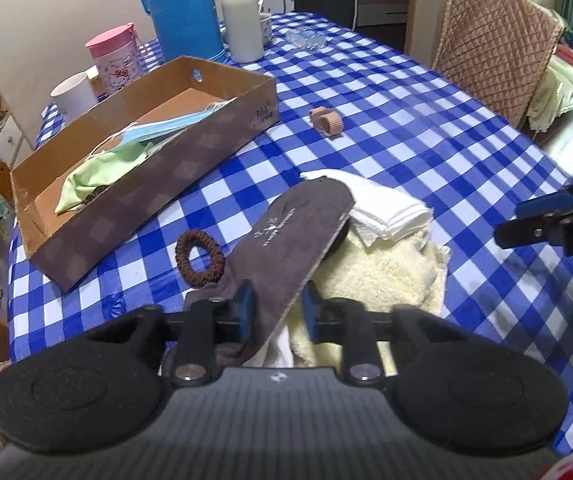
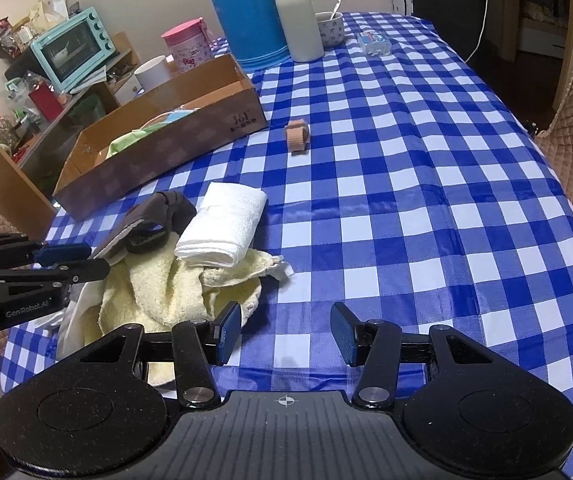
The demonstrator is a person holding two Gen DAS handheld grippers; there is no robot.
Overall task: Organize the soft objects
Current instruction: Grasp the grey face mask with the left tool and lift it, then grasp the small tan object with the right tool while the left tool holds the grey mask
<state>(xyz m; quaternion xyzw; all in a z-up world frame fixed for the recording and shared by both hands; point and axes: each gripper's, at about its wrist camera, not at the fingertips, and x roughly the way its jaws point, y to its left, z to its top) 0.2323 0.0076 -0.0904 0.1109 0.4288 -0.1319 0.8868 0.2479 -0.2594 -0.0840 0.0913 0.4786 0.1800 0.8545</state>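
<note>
Flat grey sock [image 1: 298,232], pale logo; heel crumpled

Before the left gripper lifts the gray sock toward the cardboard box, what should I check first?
1. Left gripper grip on the gray sock: ok, the jaws pinch its near end.
2. Sock free of the pile: cannot tell; its far end lies over the white towel.
3. Room in the cardboard box: ok, its far end is bare.
4. Path to the box: ok if lifted; the brown hair tie lies between.
5. Right gripper: ok, jaws open, empty, clear of the pile.
</note>
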